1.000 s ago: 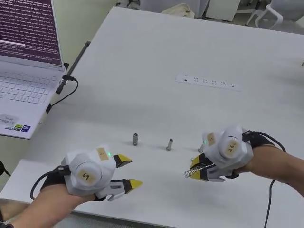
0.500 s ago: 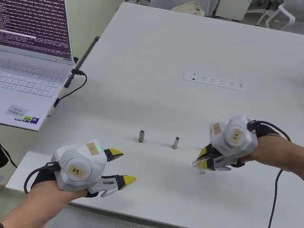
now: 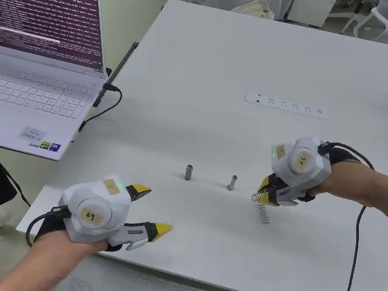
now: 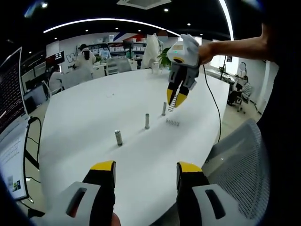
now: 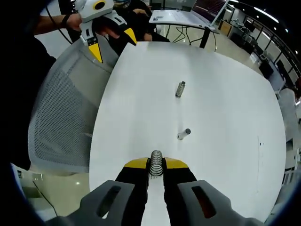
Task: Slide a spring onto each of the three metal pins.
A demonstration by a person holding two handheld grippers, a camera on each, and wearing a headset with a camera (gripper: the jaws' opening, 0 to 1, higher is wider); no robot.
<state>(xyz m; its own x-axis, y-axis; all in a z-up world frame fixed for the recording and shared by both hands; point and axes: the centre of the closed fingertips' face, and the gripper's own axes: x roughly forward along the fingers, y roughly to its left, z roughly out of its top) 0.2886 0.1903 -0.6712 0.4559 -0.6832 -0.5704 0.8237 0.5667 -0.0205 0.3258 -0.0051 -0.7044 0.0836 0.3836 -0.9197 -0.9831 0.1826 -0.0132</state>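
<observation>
While right claw [image 5: 155, 165] clenches a spring [image 3: 259, 196], left claw [image 4: 146, 166] gapes; second spring [image 4: 172, 122] lies loose.

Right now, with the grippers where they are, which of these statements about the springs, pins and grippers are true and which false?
1. The right gripper is shut on a coiled metal spring. True.
2. The left gripper holds a spring too. False: its jaws stand open and empty.
3. Every short metal pin already wears a spring. False: the sprung pin has one, but the bare pin beside it has none.
4. A loose spring lies flat on the white table near the right gripper. True.
5. The white laptop is closed. False: it is open, with text on its screen.
</observation>
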